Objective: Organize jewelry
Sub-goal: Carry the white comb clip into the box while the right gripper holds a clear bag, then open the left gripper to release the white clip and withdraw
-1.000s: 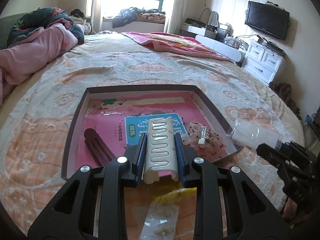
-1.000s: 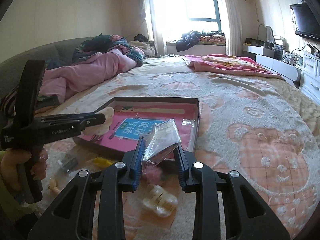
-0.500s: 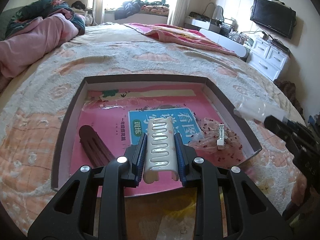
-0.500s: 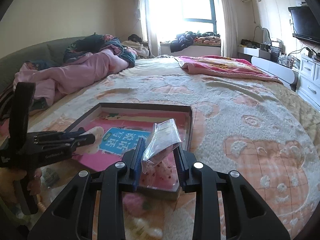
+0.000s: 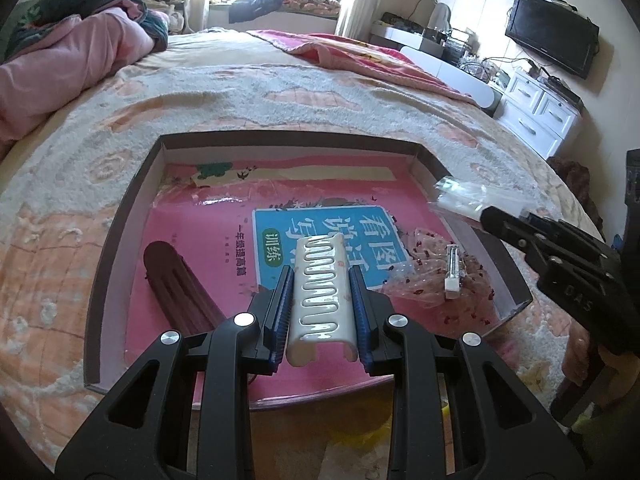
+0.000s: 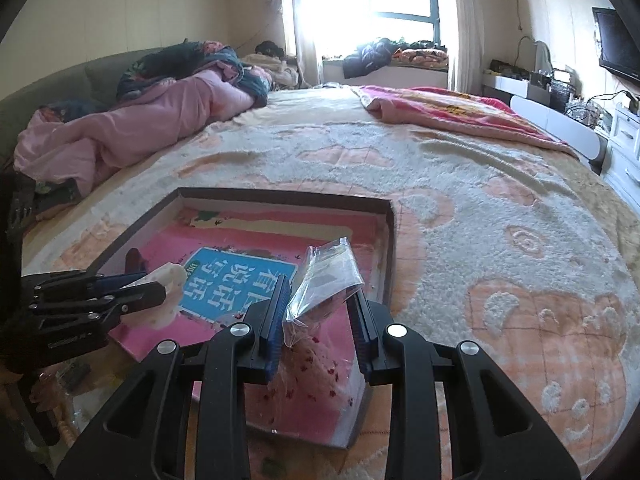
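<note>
My left gripper [image 5: 320, 284] is shut on a cream hair clip [image 5: 322, 296] and holds it above the near part of a shallow dark-rimmed box [image 5: 120, 224] lined with a pink booklet. My right gripper [image 6: 318, 292] is shut on a small clear plastic bag [image 6: 326, 274] over the box's near right corner [image 6: 388, 256]. In the box lie a dark brown hair clip [image 5: 176, 284] at the left and a clear red-dotted bag [image 5: 432, 276] with a small white clip at the right. The right gripper and its bag [image 5: 472, 200] show at the right of the left wrist view.
The box rests on a cream and peach bedspread [image 6: 500, 240]. A pink quilt [image 6: 140, 132] lies at the far left, a pink blanket [image 6: 448, 112] farther back. Yellow and clear packets [image 5: 360, 440] lie on the bed under my left gripper. White drawers [image 5: 540, 116] and a TV stand at the right.
Both grippers have moved forward over the box with their loads. The right gripper and its bag now hang over the box's right side.
</note>
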Demonstrator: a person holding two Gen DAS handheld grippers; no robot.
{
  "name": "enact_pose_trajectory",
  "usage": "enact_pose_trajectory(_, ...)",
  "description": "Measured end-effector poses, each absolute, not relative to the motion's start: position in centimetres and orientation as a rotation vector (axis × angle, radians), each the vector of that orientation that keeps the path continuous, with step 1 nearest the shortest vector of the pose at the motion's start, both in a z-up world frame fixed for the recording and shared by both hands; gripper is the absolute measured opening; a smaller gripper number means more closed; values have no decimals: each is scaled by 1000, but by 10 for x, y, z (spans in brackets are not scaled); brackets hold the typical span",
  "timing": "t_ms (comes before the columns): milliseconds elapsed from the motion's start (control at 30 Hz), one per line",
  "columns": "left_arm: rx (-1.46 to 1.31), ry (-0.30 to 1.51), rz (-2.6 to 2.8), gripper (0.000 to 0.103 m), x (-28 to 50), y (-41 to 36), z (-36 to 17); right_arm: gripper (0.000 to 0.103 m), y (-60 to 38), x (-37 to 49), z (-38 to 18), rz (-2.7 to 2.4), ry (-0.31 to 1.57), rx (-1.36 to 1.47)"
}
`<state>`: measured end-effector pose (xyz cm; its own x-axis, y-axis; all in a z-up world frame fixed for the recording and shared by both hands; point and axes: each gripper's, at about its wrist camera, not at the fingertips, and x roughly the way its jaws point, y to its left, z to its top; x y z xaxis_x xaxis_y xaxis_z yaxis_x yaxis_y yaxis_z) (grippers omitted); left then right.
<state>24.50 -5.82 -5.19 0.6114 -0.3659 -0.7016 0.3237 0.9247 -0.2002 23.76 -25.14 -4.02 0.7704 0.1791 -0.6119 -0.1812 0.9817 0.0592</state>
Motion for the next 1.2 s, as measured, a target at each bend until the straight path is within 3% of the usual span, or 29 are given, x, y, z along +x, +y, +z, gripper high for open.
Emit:
enact_pose_trajectory(367,-67,837,-396,20,247,-56,-55,30,-249,245,-51,193,696,1)
enact_pose_trajectory(700,-63,838,-394,21,248,-56,-56,54,-252,226,-44,181,646,-10)
enact_pose_trajectory(900,-59,822,-382,33,245,-54,-54,69,-256,207,-40,162,608,-13)
enact_pose_trajectory(1200,-52,776,-353,63,231,-49,-41,85,-258,183,-39,143,578,-17)
